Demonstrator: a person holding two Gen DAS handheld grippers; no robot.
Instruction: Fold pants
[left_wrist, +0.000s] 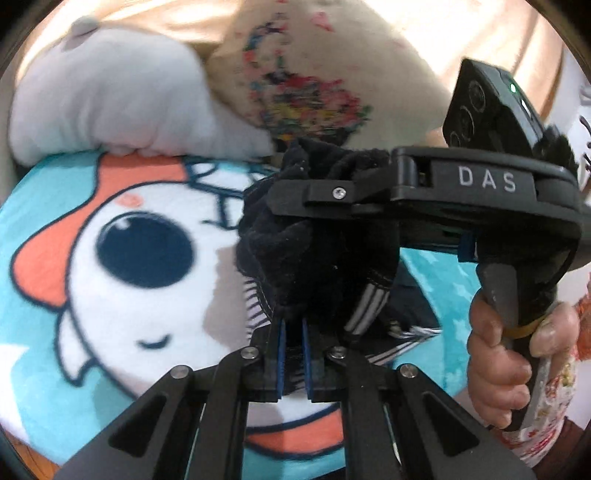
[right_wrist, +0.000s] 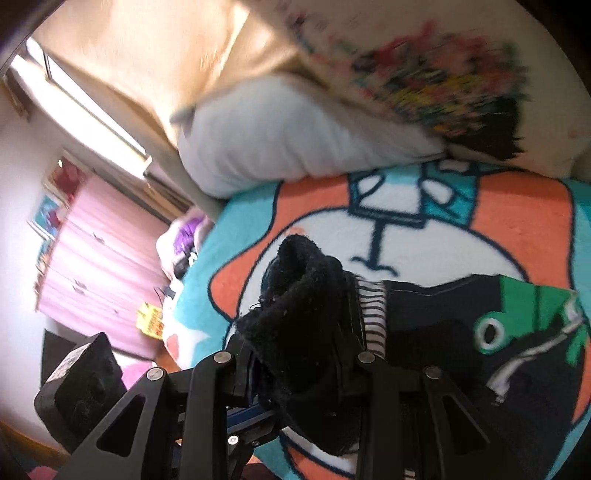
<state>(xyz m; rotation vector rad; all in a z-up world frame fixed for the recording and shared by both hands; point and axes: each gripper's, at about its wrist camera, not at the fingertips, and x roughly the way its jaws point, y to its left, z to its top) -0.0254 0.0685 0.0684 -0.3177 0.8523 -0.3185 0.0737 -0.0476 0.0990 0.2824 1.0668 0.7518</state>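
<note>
The pants (left_wrist: 314, 236) are thick black fleece, nubby and linty, with a striped black-and-white ribbed band showing near the waist. They hang bunched in the air above the bed, pinched between both tools. In the left wrist view the left gripper (left_wrist: 291, 332) has its blue-padded jaws clenched on a fold of the fleece. The right gripper (left_wrist: 317, 192), matte black plastic with a silver screw, crosses the view above and bites into the same bundle; its body reads "DAS" in raised pale letters, and a small green light glows on the black module on top. The right hand (left_wrist: 506, 354) wraps the grey handle.

In the right wrist view the fleece bulges up thickly through the right gripper (right_wrist: 295, 354), whose jaws are clamped on it.

Beneath lies a plush blanket (left_wrist: 74, 295) in teal, orange and white, printed with a cartoon face with a big dark eye. A dark garment (right_wrist: 480, 332) with a green and white print lies flat on it. At the head sit a soft grey pillow (left_wrist: 110, 103) and a cream cushion (left_wrist: 314, 74) with a blurred multicoloured print.
</note>
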